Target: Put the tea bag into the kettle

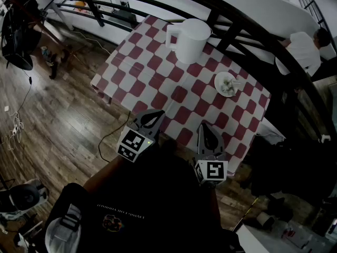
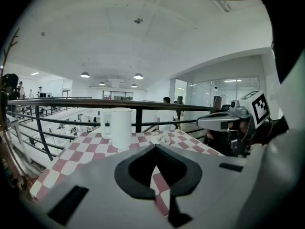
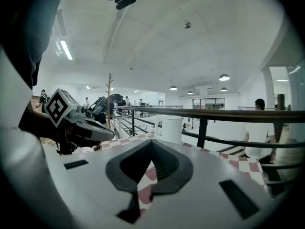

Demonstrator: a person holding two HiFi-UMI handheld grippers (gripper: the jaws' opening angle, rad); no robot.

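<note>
A white kettle (image 1: 189,39) stands at the far side of the red-and-white checked table (image 1: 158,78); its lid cannot be made out. To its right, a small white plate (image 1: 227,83) holds the pale tea bag (image 1: 228,81). My left gripper (image 1: 159,113) hovers shut and empty over the table's near edge. Beside it, my right gripper (image 1: 202,124) is also shut with nothing in it. In the left gripper view the kettle (image 2: 120,127) and plate (image 2: 162,139) lie ahead of the shut jaws, and the right gripper (image 2: 224,122) shows on the right. In the right gripper view the kettle (image 3: 170,129) is straight ahead.
A black railing (image 1: 247,28) runs close behind the table's far side. A person in a white shirt (image 1: 303,49) sits beyond it at the right. Wooden floor (image 1: 58,120) with cables lies to the left of the table.
</note>
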